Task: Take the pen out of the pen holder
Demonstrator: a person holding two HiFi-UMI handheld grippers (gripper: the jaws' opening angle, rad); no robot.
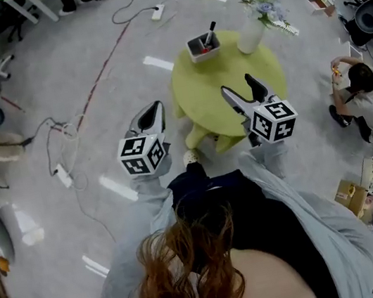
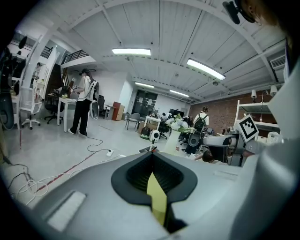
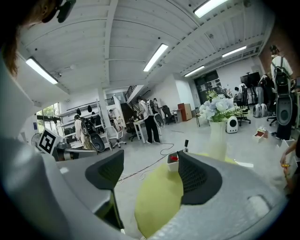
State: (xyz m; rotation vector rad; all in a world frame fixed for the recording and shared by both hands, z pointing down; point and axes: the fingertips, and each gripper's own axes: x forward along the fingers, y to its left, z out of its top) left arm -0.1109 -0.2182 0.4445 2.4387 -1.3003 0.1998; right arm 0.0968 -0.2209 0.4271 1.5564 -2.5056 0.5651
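A grey workshop floor point(image 1: 85, 62) surrounds a round yellow-green surface point(image 1: 234, 93). The right gripper point(image 1: 237, 83) hangs over its near part, fingers spread and empty. The left gripper point(image 1: 157, 105), beside the rim, has its fingers pressed together. At the far edge stand a white vase point(image 1: 251, 35) of flowers and a white pen holder point(image 1: 203, 47). A dark pen point(image 1: 211, 33) leans inside it, next to something red point(image 1: 205, 50).

Round green table point(image 1: 232, 83) carries white flower vase point(image 1: 251, 35) (far edge); red cable point(image 1: 103, 72) crosses floor point(image 1: 79, 28); person point(image 1: 367, 98) crouches right.
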